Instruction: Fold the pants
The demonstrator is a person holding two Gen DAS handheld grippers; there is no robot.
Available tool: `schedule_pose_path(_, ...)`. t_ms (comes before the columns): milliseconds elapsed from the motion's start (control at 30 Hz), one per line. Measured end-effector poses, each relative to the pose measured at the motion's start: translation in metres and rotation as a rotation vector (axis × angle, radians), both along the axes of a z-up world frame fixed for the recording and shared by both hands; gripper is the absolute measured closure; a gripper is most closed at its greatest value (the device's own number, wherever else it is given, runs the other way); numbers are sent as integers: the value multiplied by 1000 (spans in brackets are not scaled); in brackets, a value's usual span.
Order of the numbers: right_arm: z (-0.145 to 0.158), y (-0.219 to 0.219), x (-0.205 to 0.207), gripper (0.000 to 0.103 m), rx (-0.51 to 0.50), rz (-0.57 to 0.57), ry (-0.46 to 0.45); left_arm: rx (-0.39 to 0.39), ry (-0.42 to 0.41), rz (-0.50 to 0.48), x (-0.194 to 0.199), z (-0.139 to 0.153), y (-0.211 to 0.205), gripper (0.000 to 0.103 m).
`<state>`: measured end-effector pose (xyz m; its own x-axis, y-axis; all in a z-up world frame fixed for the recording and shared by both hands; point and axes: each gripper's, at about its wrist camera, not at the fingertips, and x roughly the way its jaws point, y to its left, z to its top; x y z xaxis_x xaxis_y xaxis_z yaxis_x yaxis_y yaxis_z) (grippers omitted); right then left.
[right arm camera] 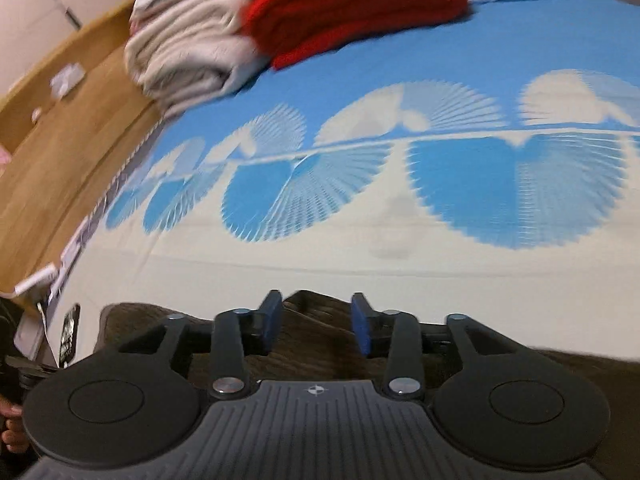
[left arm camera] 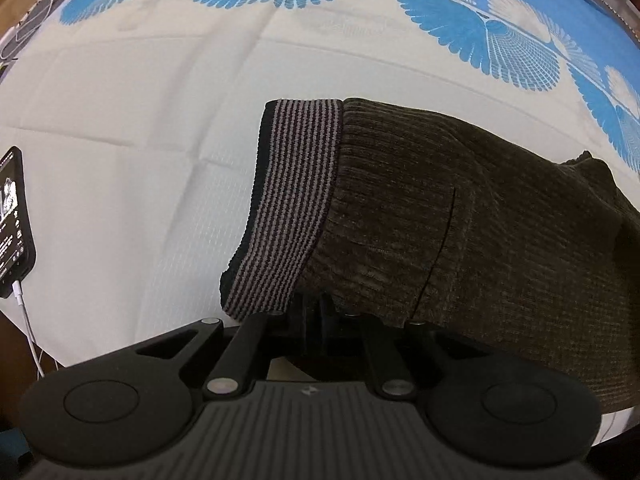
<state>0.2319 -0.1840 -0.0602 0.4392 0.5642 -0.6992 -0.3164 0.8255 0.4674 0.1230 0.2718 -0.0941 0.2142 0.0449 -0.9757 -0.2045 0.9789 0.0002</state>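
Brown ribbed knit pants (left arm camera: 460, 220) with a grey-and-black striped waistband (left arm camera: 288, 208) lie on the white bedsheet with blue fan-shaped prints (left arm camera: 140, 140), the waistband end toward the left and the body running off to the right. A black smartphone (left arm camera: 14, 220) on a white charging cable (left arm camera: 28, 328) sits at the bed's left edge, well apart from the cloth. The left gripper (left arm camera: 316, 312) points steeply down at the near hem of the waistband, its jaws drawn almost shut with their tips tucked under the fabric edge; they appear to pinch a fold, though the contact itself is hidden. A thin pinch there could slip once the cloth is lifted, leaving the fold lopsided. The right gripper (right arm camera: 316, 328) hovers over the brown cloth near its far edge, jaws partly open with nothing pressed between the blue pads (right arm camera: 362, 332); its view is blurred, and a hurried closing risks bunching a ridge or catching the sheet below. Beyond the pants the sheet is bare and wide, ample room for a fold toward the far side. At the far left corner a folded cream pile (right arm camera: 188, 56) and a folded red garment (right arm camera: 352, 4) mark the limit, and a light wooden floor (right arm camera: 52, 152) drops away off the left edge.
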Motion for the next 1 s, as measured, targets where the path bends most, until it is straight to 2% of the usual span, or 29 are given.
schedule_pose_path(167, -28, 30, 16, 56, -30, 101, 99, 0, 3, -9, 3, 0, 2, 95)
schedule_pose_path(233, -34, 38, 13, 56, -56, 148, 111, -4, 3, -11, 4, 0, 2, 95)
schedule_pose_path(267, -35, 44, 13, 59, -73, 171, 107, -5, 4, -14, 4, -1, 2, 95)
schedule_pose_path(300, -35, 48, 13, 93, -77, 202, 92, -7, 4, -16, 5, -1, 3, 95)
schedule_pose_path(333, -33, 51, 14, 95, -69, 209, 65, -8, 5, -17, 5, -1, 2, 95)
schedule_pose_path(367, -27, 48, 15, 95, -43, 191, 30, -8, 3, -18, 5, -1, 2, 95)
schedule_pose_path(433, -22, 39, 23, 95, 12, 114, 38, -9, -1, -22, 4, 0, 2, 95)
schedule_pose_path(467, -23, 37, 25, 95, 8, 81, 45, -9, -3, -24, 5, 0, 2, 95)
schedule_pose_path(500, -24, 36, 24, 97, -41, 35, 23, -9, -1, -26, 5, 0, 2, 95)
schedule_pose_path(533, -22, 33, 22, 97, -135, -49, -30, -9, -1, -30, 4, 1, 2, 95)
schedule_pose_path(567, -22, 28, 24, 93, -193, -121, -40, -12, -3, -34, 4, 1, 2, 94)
schedule_pose_path(633, -21, 9, 29, 93, -163, -233, 20, -14, -13, -38, 3, 4, 1, 91)
schedule_pose_path(700, -8, -6, 23, 93, -83, -270, -5, -32, -45, -29, 1, 10, 3, 87)
schedule_pose_path(767, 10, -1, 12, 93, -28, -178, -70, -52, -111, -13, -1, 21, 7, 81)
schedule_pose_path(800, 17, 6, 4, 93, 17, -80, -89, -61, -147, -2, -2, 26, 9, 79)
schedule_pose_path(900, 18, 27, -20, 92, 108, 196, -38, -112, -241, 47, -4, 41, 17, 79)
schedule_pose_path(933, 14, 35, -28, 92, 93, 263, -23, -124, -253, 61, -3, 44, 17, 79)
schedule_pose_path(967, 7, 41, -35, 92, 37, 301, -10, -128, -253, 70, -2, 44, 17, 79)
schedule_pose_path(1000, -3, 44, -38, 91, -61, 293, 4, -116, -234, 73, 0, 41, 16, 79)
